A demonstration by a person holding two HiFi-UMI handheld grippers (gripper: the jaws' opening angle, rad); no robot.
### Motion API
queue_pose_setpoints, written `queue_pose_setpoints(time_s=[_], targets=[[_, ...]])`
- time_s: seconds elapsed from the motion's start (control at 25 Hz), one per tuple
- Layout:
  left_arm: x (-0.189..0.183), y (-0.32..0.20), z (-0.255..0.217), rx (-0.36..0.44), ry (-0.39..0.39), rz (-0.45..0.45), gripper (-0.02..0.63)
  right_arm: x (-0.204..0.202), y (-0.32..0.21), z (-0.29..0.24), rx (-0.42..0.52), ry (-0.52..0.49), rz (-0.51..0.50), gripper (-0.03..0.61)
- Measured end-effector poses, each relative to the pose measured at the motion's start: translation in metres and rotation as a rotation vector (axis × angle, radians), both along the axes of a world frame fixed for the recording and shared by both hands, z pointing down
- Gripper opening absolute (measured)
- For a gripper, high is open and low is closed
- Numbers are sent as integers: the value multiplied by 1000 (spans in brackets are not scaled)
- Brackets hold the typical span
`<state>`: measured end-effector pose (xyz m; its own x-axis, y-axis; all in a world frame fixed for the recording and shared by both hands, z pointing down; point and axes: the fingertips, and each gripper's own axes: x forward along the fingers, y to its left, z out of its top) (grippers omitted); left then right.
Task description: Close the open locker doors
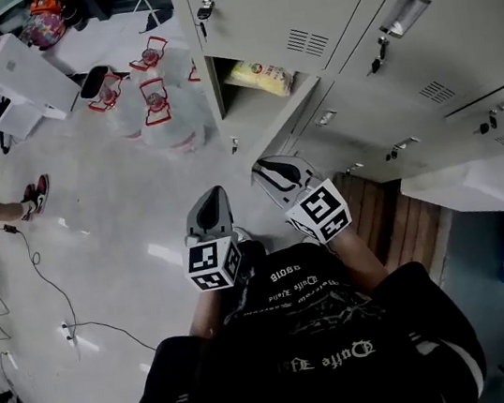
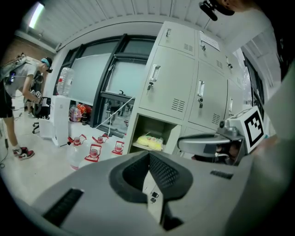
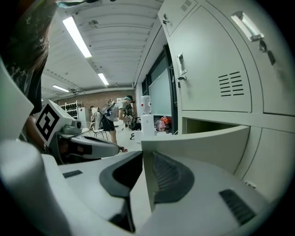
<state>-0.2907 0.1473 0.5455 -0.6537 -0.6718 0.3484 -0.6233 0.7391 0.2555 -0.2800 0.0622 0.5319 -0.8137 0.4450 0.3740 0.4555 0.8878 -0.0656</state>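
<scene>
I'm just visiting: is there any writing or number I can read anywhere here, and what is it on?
"98018": white print on the person's black shirt, as the head view shows it.
Ornate white lettering lower on that shirt: too stylised to read.
Red labels on the water jugs: too small to read.
Print on the yellow packet in the open locker: blurred.

Pale grey locker door [image 1: 270, 124], swung half open
</scene>
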Motion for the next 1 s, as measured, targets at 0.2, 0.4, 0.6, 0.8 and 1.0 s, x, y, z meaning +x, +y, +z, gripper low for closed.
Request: queue_pose_setpoints(time_s=[0.2,0.4,0.6,0.8,1.0], targets=[[-26,21,5,-9,-10,44,8,-36,3,0,33,-21,54,44],[-36,32,4,16,-1,53,8,-60,3,4,54,-20,126,26],[-47,38,10,2,8,39,8,-92,1,6,77,-33,150,23],[-72,45,11,-8,7,-21,8,-124,-6,9,87,-23,151,21],[-101,44,10,14,38,-97,8,-156,-22,12,84,-7,162,21]])
